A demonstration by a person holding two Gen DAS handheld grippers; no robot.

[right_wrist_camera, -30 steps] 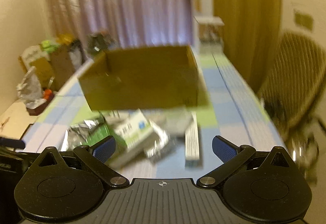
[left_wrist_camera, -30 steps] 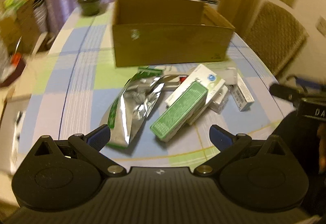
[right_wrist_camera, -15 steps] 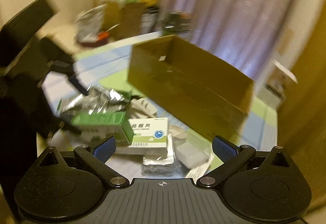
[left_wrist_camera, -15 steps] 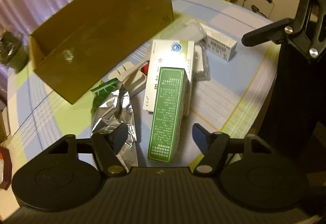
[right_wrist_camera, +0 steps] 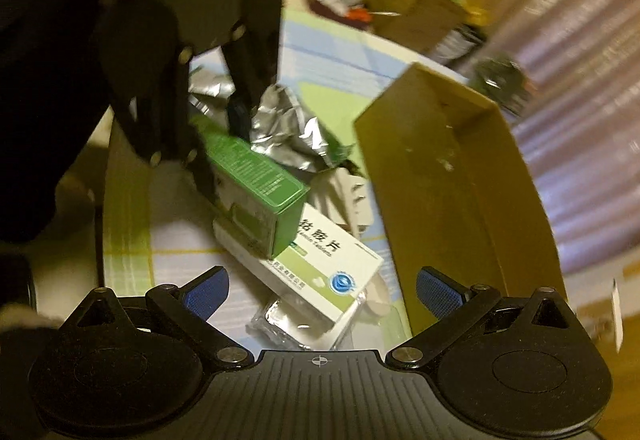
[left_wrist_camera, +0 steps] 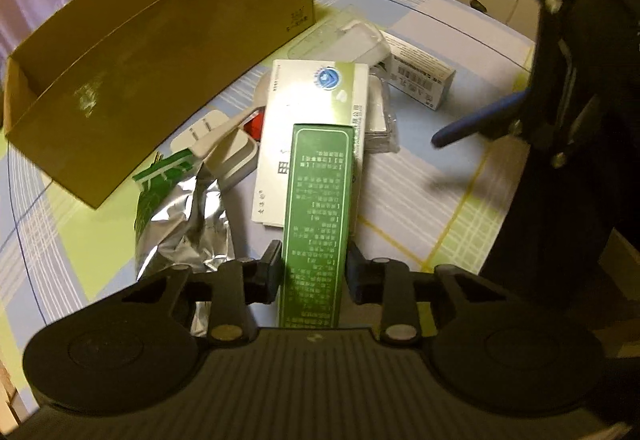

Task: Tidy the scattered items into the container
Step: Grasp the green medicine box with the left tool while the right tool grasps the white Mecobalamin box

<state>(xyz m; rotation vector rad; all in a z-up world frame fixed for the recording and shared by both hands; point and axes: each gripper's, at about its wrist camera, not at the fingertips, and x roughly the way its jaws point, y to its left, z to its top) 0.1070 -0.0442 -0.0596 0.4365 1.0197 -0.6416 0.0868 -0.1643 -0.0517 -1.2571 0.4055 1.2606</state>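
1. Left wrist view: the left gripper (left_wrist_camera: 314, 274) is pinching the near end of the green box (left_wrist_camera: 318, 216), one finger pressed on each long side.
2. The green box has its long axis running straight away from that gripper toward the cardboard box (left_wrist_camera: 160, 52). Its far end rests on the white medicine box (left_wrist_camera: 316, 96); the near end overhangs the table (left_wrist_camera: 420, 192).
3. The white medicine box lies flat, its long axis nearly parallel to the green one.
4. A crumpled foil pouch (left_wrist_camera: 184, 216) lies just left of the green box; a small white carton (left_wrist_camera: 420, 74) lies further right, toward the table's edge.
5. The cardboard box stands open-topped at the far side of the pile, with nothing visible inside it.
6. Right wrist view: the right gripper (right_wrist_camera: 320, 292) has its fingers spread wide, hovering above the white medicine box (right_wrist_camera: 320, 264) and holding nothing.
7. Change: half a second ago the left fingers stood apart on either side of the green box; they are now pressed against it. The right gripper has moved closer to the pile.
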